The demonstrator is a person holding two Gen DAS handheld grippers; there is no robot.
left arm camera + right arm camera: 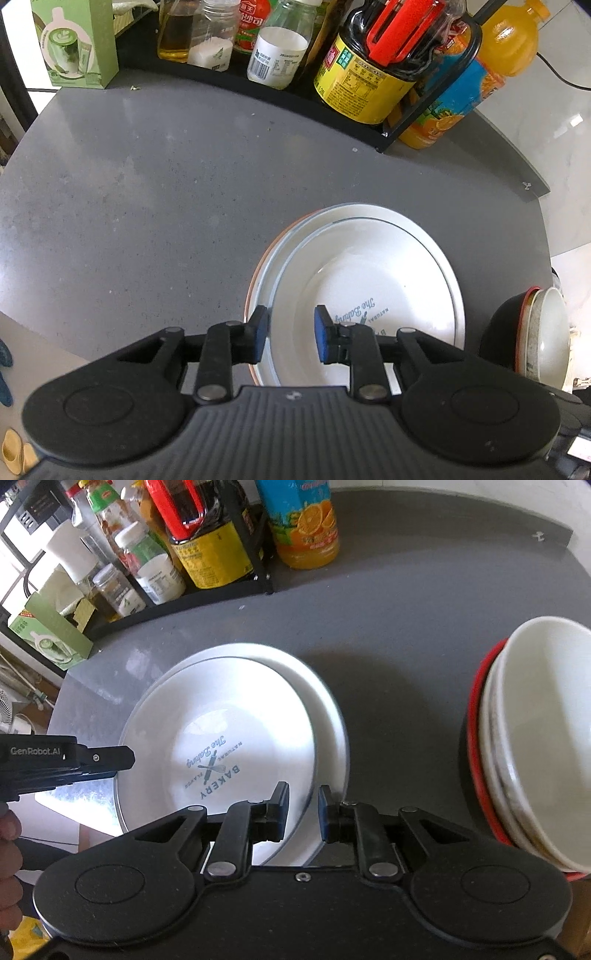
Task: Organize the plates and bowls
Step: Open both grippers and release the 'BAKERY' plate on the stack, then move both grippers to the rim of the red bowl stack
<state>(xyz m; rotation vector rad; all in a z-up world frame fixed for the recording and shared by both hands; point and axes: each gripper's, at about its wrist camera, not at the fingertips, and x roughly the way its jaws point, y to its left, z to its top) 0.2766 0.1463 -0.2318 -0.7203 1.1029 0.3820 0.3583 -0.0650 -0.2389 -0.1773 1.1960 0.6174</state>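
Observation:
A stack of white plates (369, 266) lies on the grey counter (147, 203); the top plate (221, 731) has blue "Bakery" print. My left gripper (291, 332) is open, its fingers on either side of the stack's left rim. My right gripper (303, 810) is open with a narrower gap, and the top plate's right rim runs between its pads. The left gripper (127, 758) shows from the side in the right wrist view, at the stack's left edge. A nested stack of bowls (535, 738), white ones inside a red-and-black one, stands to the right of the plates (546, 332).
A black rack (258, 79) with several bottles and jars runs along the back. An orange juice bottle (306, 528) stands by its right end, a green box (77, 44) at its left. The counter edge (532, 192) is close behind the bowls. A hand (7, 849) is at lower left.

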